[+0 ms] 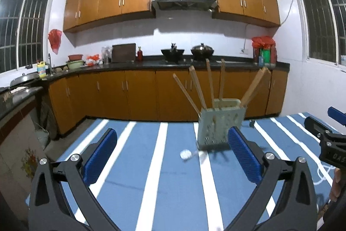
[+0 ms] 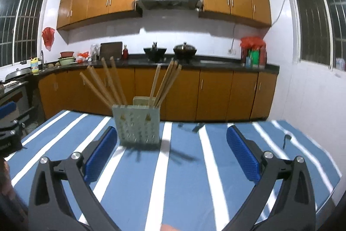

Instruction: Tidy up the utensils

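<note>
1. I read the job as nearly finished. The pale green holder (image 2: pixel 136 125) stands upright on the blue-and-white striped worktop (image 2: pixel 183 187), and a fan of wooden chopsticks (image 2: pixel 165 84) leans out of its top in two loose groups, one tilting left and one tilting right.

2. My left tongs (image 1: pixel 173 157) stand wide apart with nothing between the blue pads. From the left wrist view the holder (image 1: pixel 220 127) sits just beyond the right-hand pad, partly hidden by it; I cannot tell whether they touch.

3. My right tongs (image 2: pixel 172 154) are spread just as wide and carry nothing. The holder sits ahead and a little left of centre in that view, beyond the left-hand pad.

4. What may be left: a small white round-headed thing (image 1: pixel 186 154), perhaps a spoon, lies on the worktop just in front of the holder in the left wrist view. It is blurred, so I cannot name it with confidence.

5. In the right wrist view I also see a couple of dark, blurred small items (image 2: pixel 195 126) on the far part of the worktop, to the right of the holder, and another thin dark item (image 2: pixel 286 140) near the right edge. I cannot tell whether they are utensils.

6. My judgement: the chopsticks are sorted into the holder; the loose pieces on the cloth, if they are utensils, are the remaining work. With both tongs free, either could go for the white piece first.
</note>
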